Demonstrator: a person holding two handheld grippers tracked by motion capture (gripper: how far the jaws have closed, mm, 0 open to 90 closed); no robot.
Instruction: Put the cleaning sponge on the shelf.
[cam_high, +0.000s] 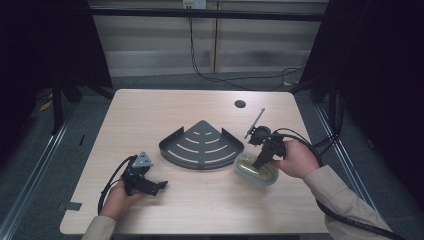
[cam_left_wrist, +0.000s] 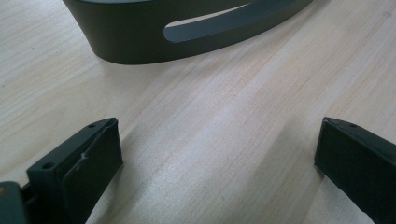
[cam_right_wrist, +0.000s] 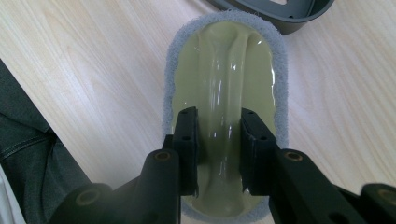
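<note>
Scrubber pad (cam_right_wrist: 223, 88), the oval one with a glossy yellow-green plastic top, a raised ridge handle and a grey fleecy rim, lies on the wooden surface (cam_high: 150, 115) at the right, just beside the near right edge of the dark fan-shaped slotted rack (cam_high: 201, 145). My right tongs (cam_right_wrist: 218, 151) come down on it from above, their two black jaws drawn in on either side of the ridge handle and pinching it. My right hand (cam_high: 297, 159) holds them from the right. My left tongs (cam_left_wrist: 217, 154) sit at the near left of the surface, well apart from the pad, jaws spread wide with nothing between them but bare wood, pointing toward the rack's curved wall.
</note>
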